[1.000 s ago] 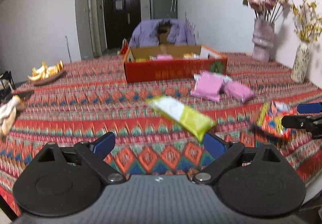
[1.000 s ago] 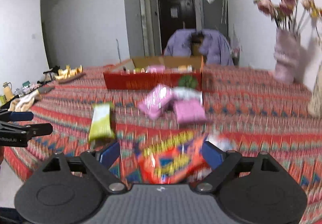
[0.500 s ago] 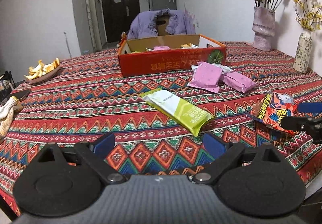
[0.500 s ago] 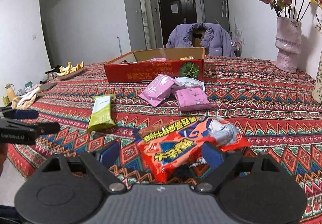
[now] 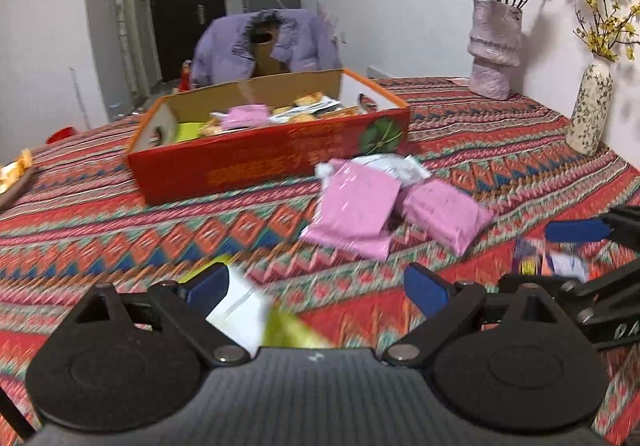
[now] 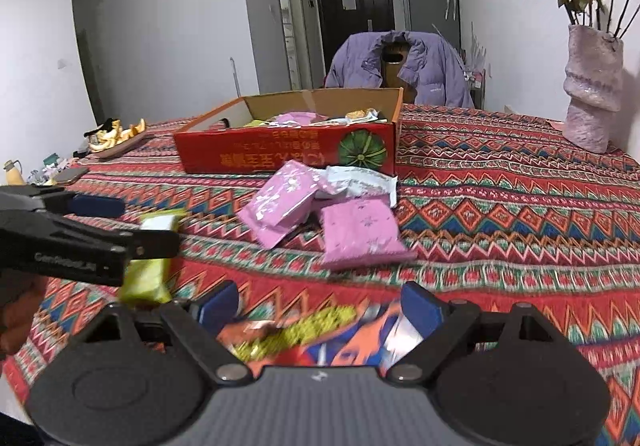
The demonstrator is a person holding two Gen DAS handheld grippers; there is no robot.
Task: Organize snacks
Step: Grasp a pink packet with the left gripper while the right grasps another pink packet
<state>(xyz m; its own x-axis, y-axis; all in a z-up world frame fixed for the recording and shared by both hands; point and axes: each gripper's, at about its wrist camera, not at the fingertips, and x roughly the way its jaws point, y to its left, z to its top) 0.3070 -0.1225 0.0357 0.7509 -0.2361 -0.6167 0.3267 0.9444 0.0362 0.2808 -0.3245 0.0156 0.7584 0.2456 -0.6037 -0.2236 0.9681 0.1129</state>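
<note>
left gripper [image 5: 316, 288] wide over green packet [image 5: 248, 310]; right gripper [image 6: 320, 304] wide, seemingly over red packet [image 6: 304, 334]

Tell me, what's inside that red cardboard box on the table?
The red box holds a pink packet and several small wrapped snacks, with something yellow-green at one end. Its near wall hides whatever lies lower down.

Black left tongs [image 5: 316, 286], blue pads [image 5: 208, 286], silver pivot screws, right tongs [image 6: 320, 304] alike, white lettering, perhaps "GenRobot.AI"
</note>
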